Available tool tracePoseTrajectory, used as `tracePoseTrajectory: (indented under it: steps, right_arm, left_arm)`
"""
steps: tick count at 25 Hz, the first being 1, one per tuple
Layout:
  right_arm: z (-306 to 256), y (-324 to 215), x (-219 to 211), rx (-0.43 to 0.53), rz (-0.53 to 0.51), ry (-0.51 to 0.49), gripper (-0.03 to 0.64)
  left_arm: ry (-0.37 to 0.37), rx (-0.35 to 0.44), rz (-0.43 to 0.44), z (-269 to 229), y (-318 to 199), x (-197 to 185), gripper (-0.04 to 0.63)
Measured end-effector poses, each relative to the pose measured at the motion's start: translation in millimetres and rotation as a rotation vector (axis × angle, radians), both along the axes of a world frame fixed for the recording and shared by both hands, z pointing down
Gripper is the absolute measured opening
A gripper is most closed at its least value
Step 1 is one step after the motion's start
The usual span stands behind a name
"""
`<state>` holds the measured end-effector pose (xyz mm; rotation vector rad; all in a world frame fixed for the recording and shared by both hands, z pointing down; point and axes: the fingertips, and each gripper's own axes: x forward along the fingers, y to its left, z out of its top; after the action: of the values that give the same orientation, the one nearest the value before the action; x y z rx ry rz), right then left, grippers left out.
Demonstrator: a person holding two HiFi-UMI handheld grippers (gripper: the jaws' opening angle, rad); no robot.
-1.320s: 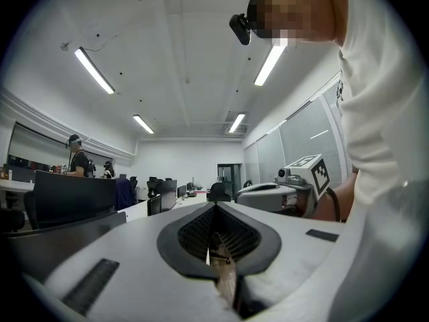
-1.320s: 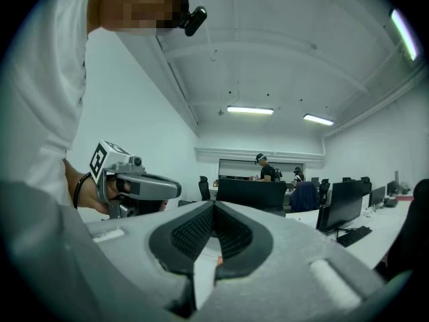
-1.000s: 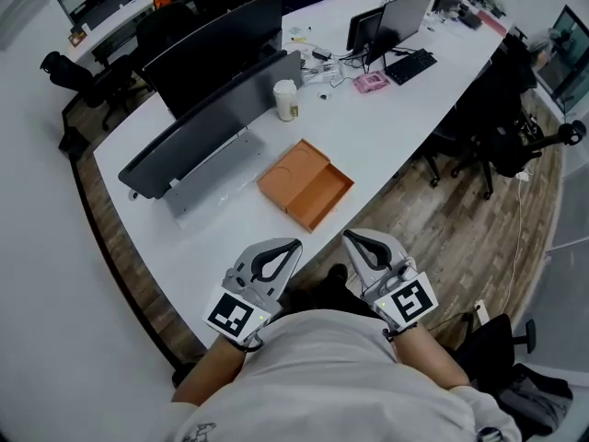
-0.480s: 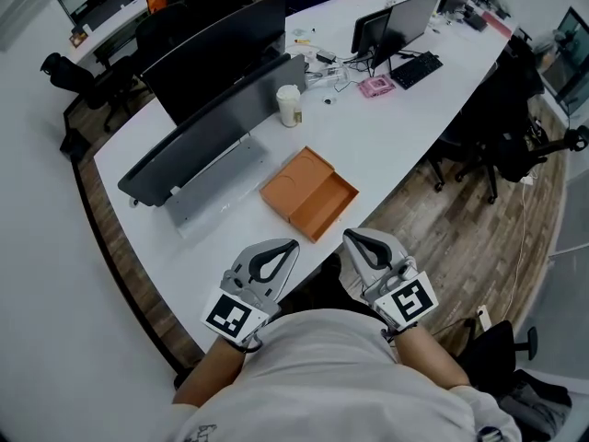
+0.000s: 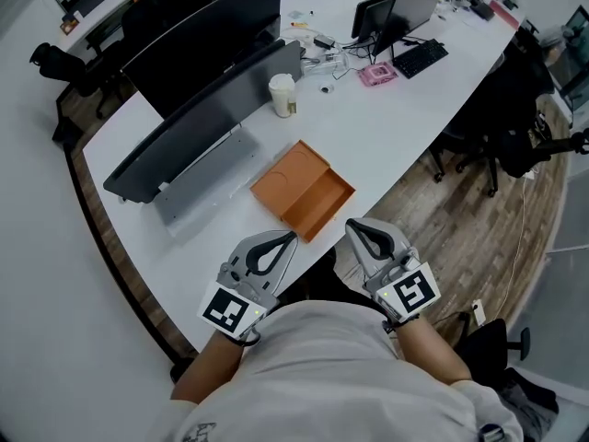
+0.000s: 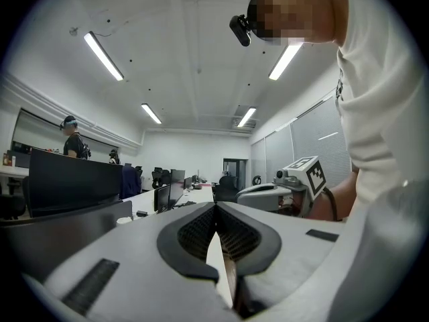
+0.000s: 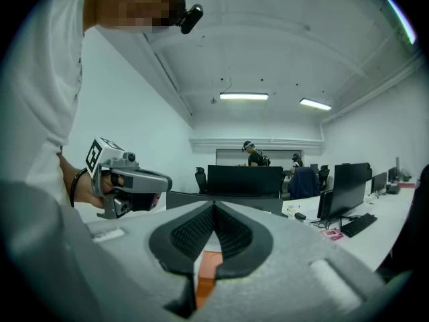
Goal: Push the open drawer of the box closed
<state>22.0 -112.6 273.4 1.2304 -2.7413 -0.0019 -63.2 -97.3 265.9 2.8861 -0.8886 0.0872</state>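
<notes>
An orange box (image 5: 288,170) lies on the white table (image 5: 396,127), its shallow drawer (image 5: 324,199) pulled out toward the table's front edge. My left gripper (image 5: 293,236) is held shut just short of the box's near corner, over the table edge. To the right of the drawer, my right gripper (image 5: 350,225) is shut too, at the table edge. In the left gripper view the jaws (image 6: 216,208) meet with nothing between them, and the right gripper (image 6: 281,192) shows alongside. In the right gripper view a strip of the orange box (image 7: 206,265) shows below the shut jaws (image 7: 214,206).
A long dark monitor (image 5: 198,118) on a grey base stands behind the box, with a paper cup (image 5: 283,95) beside it. Further back are two screens (image 5: 396,12), a keyboard (image 5: 421,59) and a pink item (image 5: 376,75). Office chairs (image 5: 511,118) stand on the wooden floor at right.
Both grippers have moved a little forward toward the table edge and the box, still shut. The box has not moved on the table.
</notes>
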Motion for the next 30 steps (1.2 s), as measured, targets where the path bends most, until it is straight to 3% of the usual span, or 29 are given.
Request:
tracePoseTrajectory:
  steps: [10, 19, 30]
  right_arm:
    - [48.8, -60.9, 32.5, -0.098, -0.005, 0.031, 0.003]
    - [106.1, -87.5, 48.2, -0.218, -0.013, 0.066, 0.005]
    - [198.1, -103.6, 60.5, -0.366, -0.041, 0.09, 0.055]
  left_arm:
    - [-0.024, -0.061, -0.01, 42.6, -59.1, 22.9, -0.002]
    - [-0.059, -0.156, -0.007, 95.4, -80.9, 36.2, -0.002]
    - [-0.101, -0.244, -0.015, 165.8, -98.0, 42.2, -0.002]
